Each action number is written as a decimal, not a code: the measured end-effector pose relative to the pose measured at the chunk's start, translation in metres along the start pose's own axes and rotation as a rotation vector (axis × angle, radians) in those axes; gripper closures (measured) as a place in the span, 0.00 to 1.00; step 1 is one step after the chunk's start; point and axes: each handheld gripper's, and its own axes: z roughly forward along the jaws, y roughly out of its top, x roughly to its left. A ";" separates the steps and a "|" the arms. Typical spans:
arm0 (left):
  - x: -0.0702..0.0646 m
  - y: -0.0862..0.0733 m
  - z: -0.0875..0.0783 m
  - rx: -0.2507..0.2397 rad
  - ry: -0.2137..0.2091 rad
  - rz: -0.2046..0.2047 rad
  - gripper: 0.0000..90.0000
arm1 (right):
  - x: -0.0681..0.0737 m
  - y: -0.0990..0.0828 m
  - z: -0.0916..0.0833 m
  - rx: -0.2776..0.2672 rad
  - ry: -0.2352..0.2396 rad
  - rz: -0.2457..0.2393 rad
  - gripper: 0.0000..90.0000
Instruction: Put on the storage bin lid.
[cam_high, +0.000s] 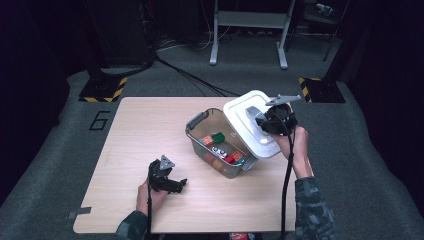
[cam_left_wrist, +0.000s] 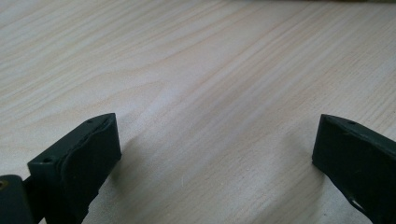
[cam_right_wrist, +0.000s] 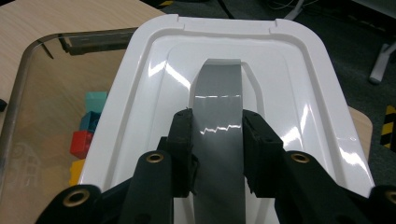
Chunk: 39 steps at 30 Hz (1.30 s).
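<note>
The right tool (cam_right_wrist: 217, 140) clamped the lid's grey handle (cam_right_wrist: 218, 98); the left tool (cam_left_wrist: 215, 154) stood apart. Carry the white lid (cam_high: 239, 111) level toward three o'clock, clear of the bin (cam_high: 196, 122).

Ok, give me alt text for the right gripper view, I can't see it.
The right gripper is shut on the grey handle strip of a white plastic lid, held over a clear plastic bin holding coloured toy blocks.

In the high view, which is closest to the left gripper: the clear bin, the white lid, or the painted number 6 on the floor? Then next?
From the left gripper:
1. Clear bin, up and to its right on the table.
2. Number 6, on the floor beyond the table's far left corner.
3. White lid, farthest right, over the bin's right end.
</note>
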 end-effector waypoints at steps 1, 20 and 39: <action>0.000 0.000 0.000 0.000 0.000 0.000 0.01 | 0.000 0.000 0.000 0.000 0.000 0.000 0.75; 0.000 0.000 0.000 0.000 0.000 0.000 0.01 | 0.030 0.006 0.033 0.034 0.128 -0.045 0.75; 0.000 0.000 0.000 0.000 -0.001 0.000 0.01 | 0.063 0.012 0.064 0.050 0.242 -0.074 0.75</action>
